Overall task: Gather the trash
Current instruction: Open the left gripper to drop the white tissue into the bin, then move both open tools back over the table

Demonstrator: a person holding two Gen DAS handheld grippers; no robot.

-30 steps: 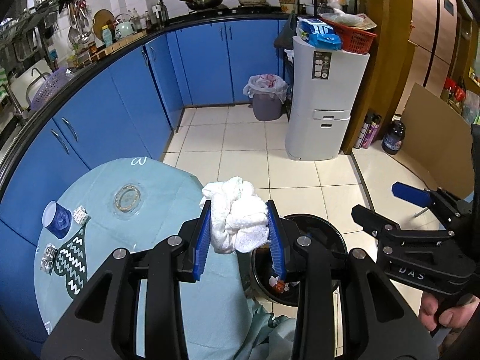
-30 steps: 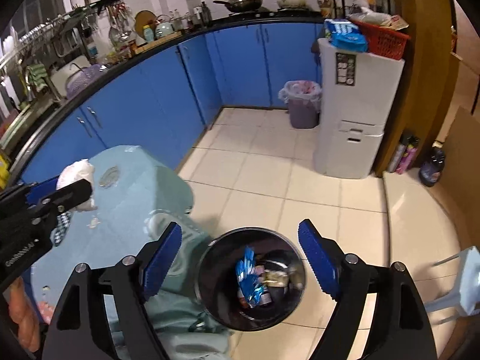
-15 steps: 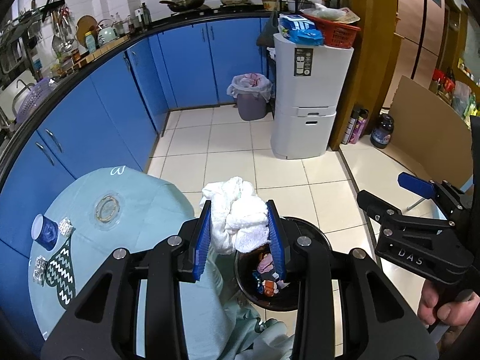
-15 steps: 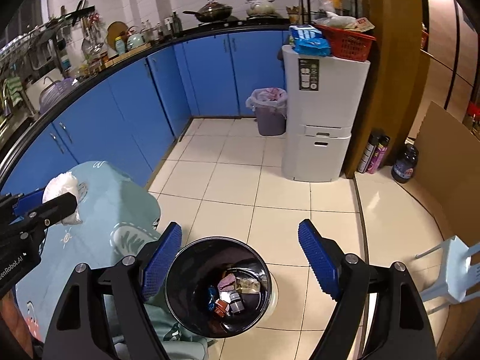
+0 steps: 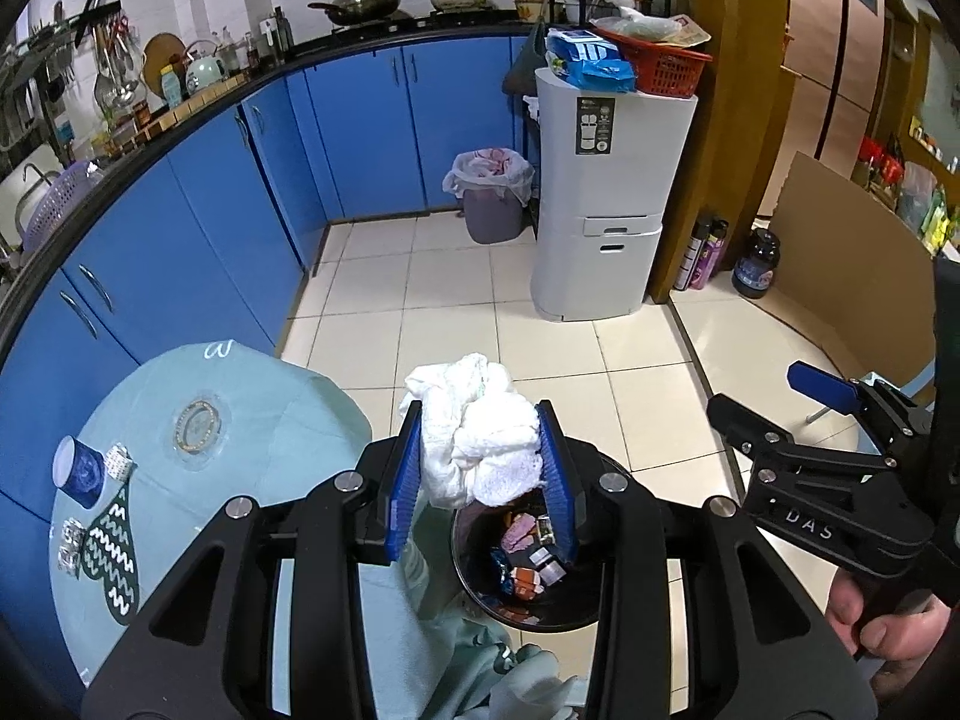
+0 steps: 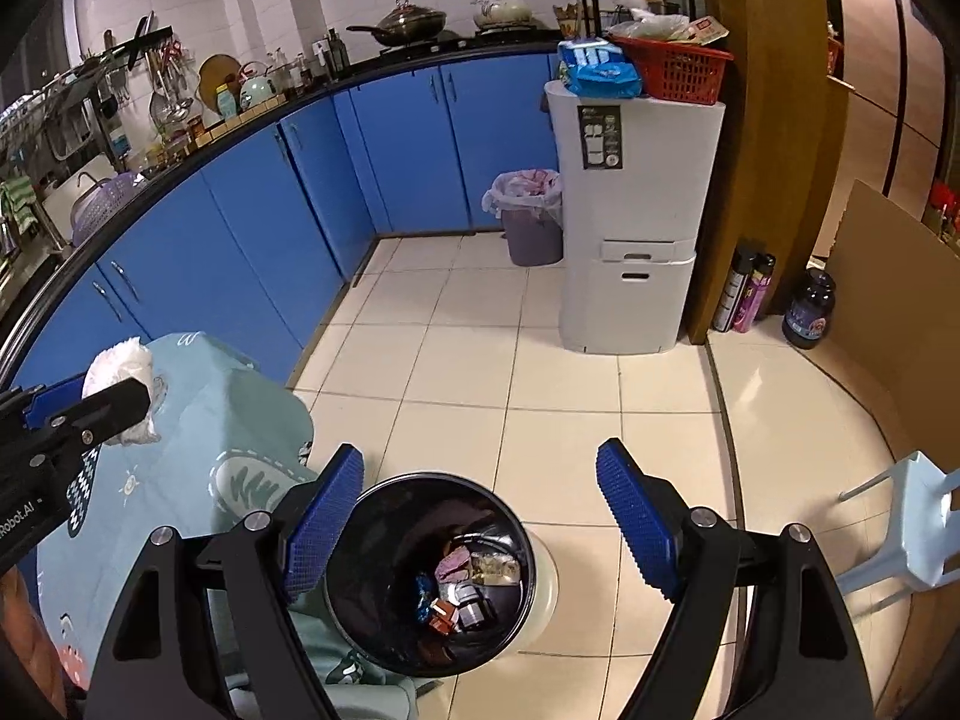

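My left gripper (image 5: pixel 480 468) is shut on a crumpled white tissue wad (image 5: pixel 474 450) and holds it above the near left rim of a black trash bin (image 5: pixel 528 594) with several wrappers inside. The wad also shows in the right wrist view (image 6: pixel 120 378), held over the table edge. My right gripper (image 6: pixel 480 516) is open and empty, hovering above the same bin (image 6: pixel 432 576). It shows from the side in the left wrist view (image 5: pixel 804 414).
A round table with a pale green cloth (image 5: pixel 252 420) stands left of the bin, carrying a blue cup (image 5: pixel 78 471) and small foil scraps (image 5: pixel 119 461). Blue cabinets (image 5: pixel 180 240) curve along the left. A white appliance (image 5: pixel 606 210) and a lined grey bin (image 5: pixel 492 198) stand behind. A pale chair (image 6: pixel 900 534) is at right.
The left gripper has carried the tissue wad away from the table toward the black bin. The right gripper has stayed open above the bin, drifting slightly.
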